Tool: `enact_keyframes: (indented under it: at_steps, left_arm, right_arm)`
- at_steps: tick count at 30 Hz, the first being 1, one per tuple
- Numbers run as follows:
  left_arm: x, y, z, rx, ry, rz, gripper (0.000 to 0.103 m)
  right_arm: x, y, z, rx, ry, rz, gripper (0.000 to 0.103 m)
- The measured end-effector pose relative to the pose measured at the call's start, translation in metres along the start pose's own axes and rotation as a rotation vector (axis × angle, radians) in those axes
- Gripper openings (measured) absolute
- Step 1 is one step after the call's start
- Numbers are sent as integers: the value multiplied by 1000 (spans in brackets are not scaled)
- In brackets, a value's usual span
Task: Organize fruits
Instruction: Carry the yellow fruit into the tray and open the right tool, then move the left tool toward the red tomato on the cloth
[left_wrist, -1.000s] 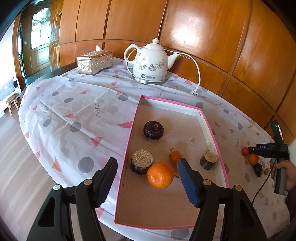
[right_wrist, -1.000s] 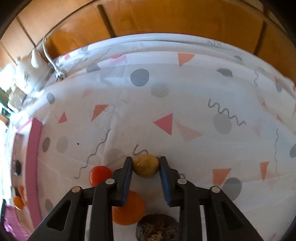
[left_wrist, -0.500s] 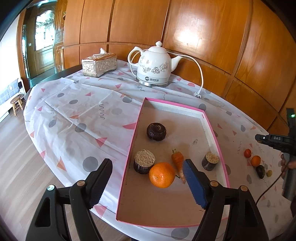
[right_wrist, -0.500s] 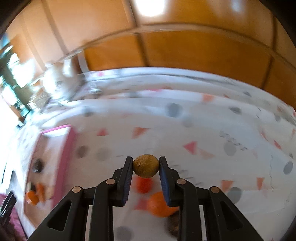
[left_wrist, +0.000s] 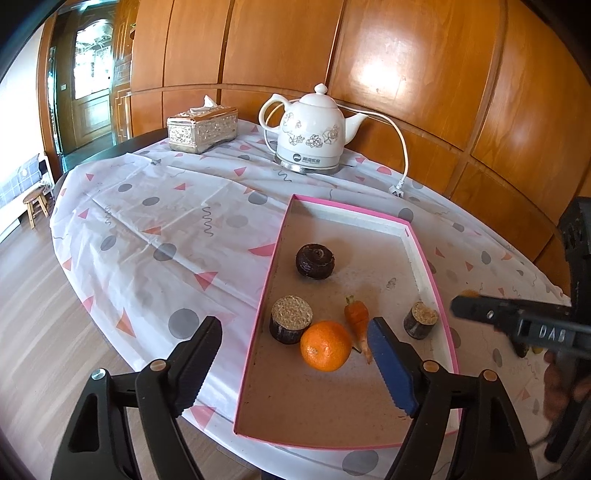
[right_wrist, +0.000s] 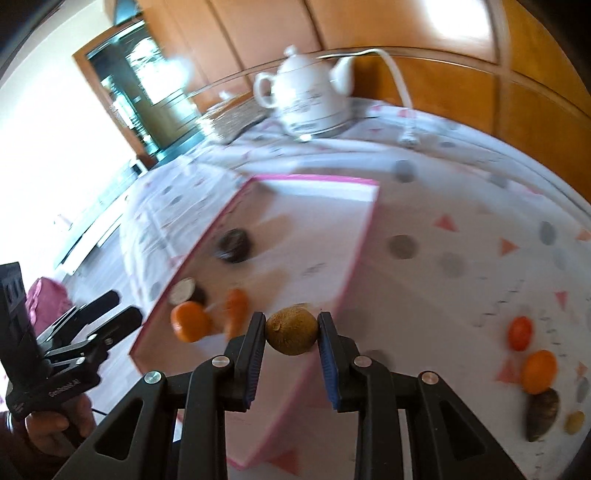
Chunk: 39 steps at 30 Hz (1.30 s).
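Note:
My right gripper (right_wrist: 291, 332) is shut on a small round brown fruit (right_wrist: 291, 335) and holds it in the air over the right rim of the pink tray (right_wrist: 306, 182). In the left wrist view this gripper (left_wrist: 465, 299) reaches in from the right. The left gripper (left_wrist: 293, 328) hovers over the tray's near end (left_wrist: 271, 269). Its jaws are opening and its pads touch nothing. Below it lie an orange (left_wrist: 325, 345), a small carrot (left_wrist: 357, 321), a dark round fruit (left_wrist: 315, 260) and two cut brown pieces (left_wrist: 291, 319).
On the cloth right of the tray lie a red fruit (right_wrist: 520, 332), a small orange (right_wrist: 539, 371), a dark fruit (right_wrist: 543, 411) and a tiny yellow one (right_wrist: 575, 422). A white kettle (left_wrist: 314, 136) with cord and plug (left_wrist: 397, 190) and a tissue box (left_wrist: 201, 129) stand at the back.
The right gripper lifted the brown fruit off the cloth and carried it left to the tray's rim, rolling as it went. The left gripper's jaws spread wider.

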<state>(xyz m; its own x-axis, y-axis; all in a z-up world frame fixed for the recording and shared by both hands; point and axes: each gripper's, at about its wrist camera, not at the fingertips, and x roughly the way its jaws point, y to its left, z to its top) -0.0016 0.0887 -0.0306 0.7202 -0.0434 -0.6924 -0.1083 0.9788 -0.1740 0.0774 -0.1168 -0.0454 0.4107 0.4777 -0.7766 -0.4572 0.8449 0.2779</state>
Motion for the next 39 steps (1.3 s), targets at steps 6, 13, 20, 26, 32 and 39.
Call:
enact_keyframes:
  at_steps: [6, 13, 20, 26, 32, 39]
  left_arm:
    - [-1, 0, 0, 3, -3, -2, 82]
    - [-1, -6, -2, 22, 0, -6, 82]
    - [-1, -17, -4, 52, 4, -17, 82]
    - [0, -29, -4, 79, 7, -30, 82]
    - [1, -43, -3, 113, 7, -44, 82]
    - [3, -60, -1, 152, 8, -64, 82]
  right_arm:
    - [-1, 15, -7, -28, -2, -5, 34]
    - [-24, -6, -14, -18, -28, -84, 34]
    - [-53, -53, -34, 37, -26, -200, 34]
    - [-79, -94, -52, 97, -25, -301, 34]
    - [-107, -131, -69, 161, -27, -396, 34]
    - [-139, -172, -89, 248, -38, -481, 34]
